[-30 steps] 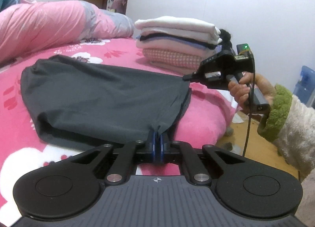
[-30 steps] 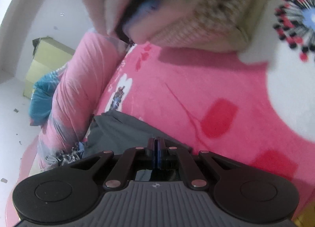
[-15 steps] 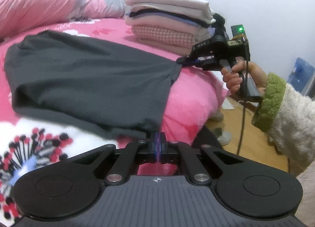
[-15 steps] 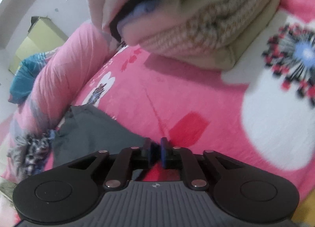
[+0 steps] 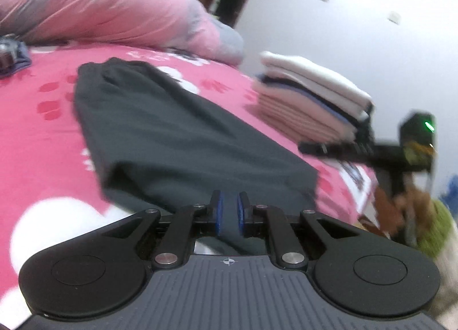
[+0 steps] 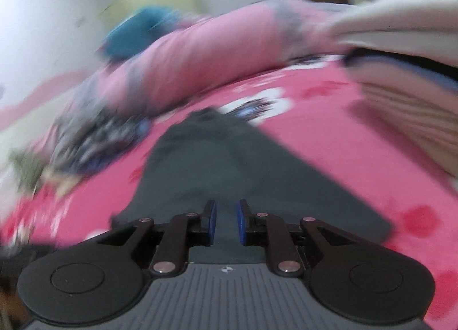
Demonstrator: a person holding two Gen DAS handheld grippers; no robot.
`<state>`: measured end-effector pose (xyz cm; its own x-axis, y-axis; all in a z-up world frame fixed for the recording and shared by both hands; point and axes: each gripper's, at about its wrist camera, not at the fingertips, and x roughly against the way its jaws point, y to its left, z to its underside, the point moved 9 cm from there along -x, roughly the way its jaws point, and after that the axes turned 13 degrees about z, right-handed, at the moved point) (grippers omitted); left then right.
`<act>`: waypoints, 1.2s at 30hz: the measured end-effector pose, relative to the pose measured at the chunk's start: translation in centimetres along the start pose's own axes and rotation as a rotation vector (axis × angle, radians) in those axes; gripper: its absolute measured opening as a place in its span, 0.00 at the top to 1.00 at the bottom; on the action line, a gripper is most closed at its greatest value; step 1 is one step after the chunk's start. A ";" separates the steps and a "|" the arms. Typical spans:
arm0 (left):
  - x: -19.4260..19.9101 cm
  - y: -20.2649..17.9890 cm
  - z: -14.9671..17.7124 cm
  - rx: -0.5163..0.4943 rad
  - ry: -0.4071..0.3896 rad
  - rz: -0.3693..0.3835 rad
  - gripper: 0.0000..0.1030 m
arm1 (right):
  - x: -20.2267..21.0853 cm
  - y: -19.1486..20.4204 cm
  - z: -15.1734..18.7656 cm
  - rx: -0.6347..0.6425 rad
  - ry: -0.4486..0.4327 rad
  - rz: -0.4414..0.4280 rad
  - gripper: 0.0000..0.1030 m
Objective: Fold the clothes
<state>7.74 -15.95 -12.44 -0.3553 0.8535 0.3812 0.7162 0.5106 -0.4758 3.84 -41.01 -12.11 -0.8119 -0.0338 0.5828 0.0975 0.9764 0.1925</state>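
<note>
Landmark: stack of folded clothes in white, dark and pink layers (image 5: 312,100), on the pink flower-print bed cover (image 5: 43,135).

Left claw (image 5: 228,212): blue pads parted by a narrow gap, having just been opening. Dark fabric visible in the gap; pads apparently not pressing on it. Grip judged released.

Dark grey flat-folded garment (image 5: 177,141): lies on the bed cover, to the left of the stack and well apart from it. Long axis runs from the near hem, directly under the left claw, away toward the pink rolled quilt (image 5: 114,12). Straight ahead of both claws.

Right claw (image 6: 226,222): pads slightly wider apart, nothing clamped, fabric underneath only. Seen from the left wrist (image 5: 315,148), hangs clear of the garment's near right corner, just below the stack.

Next fold, as a judgement: along the long axis, near hem carried toward the far end. Left claw nearer the hem; re-grip required on both corners.
</note>
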 end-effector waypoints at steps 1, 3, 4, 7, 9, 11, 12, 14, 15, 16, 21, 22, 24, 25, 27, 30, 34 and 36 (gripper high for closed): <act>-0.3 0.7 -0.6 -0.004 -0.004 -0.029 0.88 | -0.4 1.2 0.7 0.052 0.014 -0.002 0.84; -1.0 2.1 -1.4 -0.015 -0.013 -0.080 0.86 | -1.2 3.3 2.5 0.159 0.052 0.012 0.84; -1.3 2.8 -1.8 -0.021 -0.018 -0.104 0.82 | -1.5 4.2 3.5 0.209 0.079 0.014 0.84; -2.9 5.8 -0.9 -0.011 0.084 -0.232 0.77 | -2.0 6.1 6.4 0.359 0.150 0.016 0.84; -3.3 7.2 0.8 -0.016 0.165 -0.290 0.78 | -1.3 7.0 6.8 0.466 0.138 0.029 0.84; -2.5 7.2 1.2 -0.029 0.150 -0.281 0.77 | -0.8 7.6 5.7 0.519 0.152 0.019 0.84; -2.0 7.2 1.1 -0.027 0.151 -0.279 0.77 | -0.6 7.9 4.8 0.530 0.148 0.014 0.84; -0.7 7.1 0.0 -0.011 0.103 -0.254 0.77 | -0.6 8.4 1.6 0.528 0.107 0.011 0.84; -0.1 7.1 -0.8 -0.004 0.076 -0.235 0.76 | -1.1 8.6 -0.3 0.516 0.082 0.009 0.83; 0.4 7.2 -1.6 0.000 0.054 -0.223 0.74 | -1.6 8.9 -2.2 0.492 0.057 0.004 0.83; -0.9 8.0 -4.9 -0.028 0.006 -0.182 0.72 | -9.8 9.9 -11.9 0.365 -0.022 0.010 0.82; -1.8 8.6 -4.9 -0.036 0.020 -0.184 0.72 | -12.0 9.6 -13.0 0.340 -0.014 0.012 0.82; -3.6 9.6 -3.8 -0.052 0.073 -0.188 0.72 | -17.4 8.3 -14.5 0.279 0.025 0.033 0.82; -4.2 10.3 -3.0 -0.045 0.103 -0.193 0.72 | -20.1 7.2 -14.7 0.237 0.057 0.050 0.82; -4.7 11.3 -1.6 -0.025 0.119 -0.185 0.72 | -24.6 4.6 -14.0 0.167 0.123 0.092 0.83; -4.2 11.9 -0.8 -0.003 0.070 -0.143 0.72 | -29.9 0.1 -12.1 0.033 0.214 0.150 0.94; -3.9 12.7 -0.7 0.052 0.032 -0.088 0.72 | -29.0 -3.0 -13.2 -0.263 0.204 0.071 0.92; -3.7 13.1 -0.7 0.089 0.012 -0.055 0.72 | -28.3 -2.5 -14.6 -0.300 0.191 0.041 0.92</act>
<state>18.92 -12.47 -19.51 -0.3848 0.8229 0.4181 0.6391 0.5644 -0.5225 35.01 -45.58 -17.54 -0.6844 -0.0624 0.7264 0.3159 0.8726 0.3726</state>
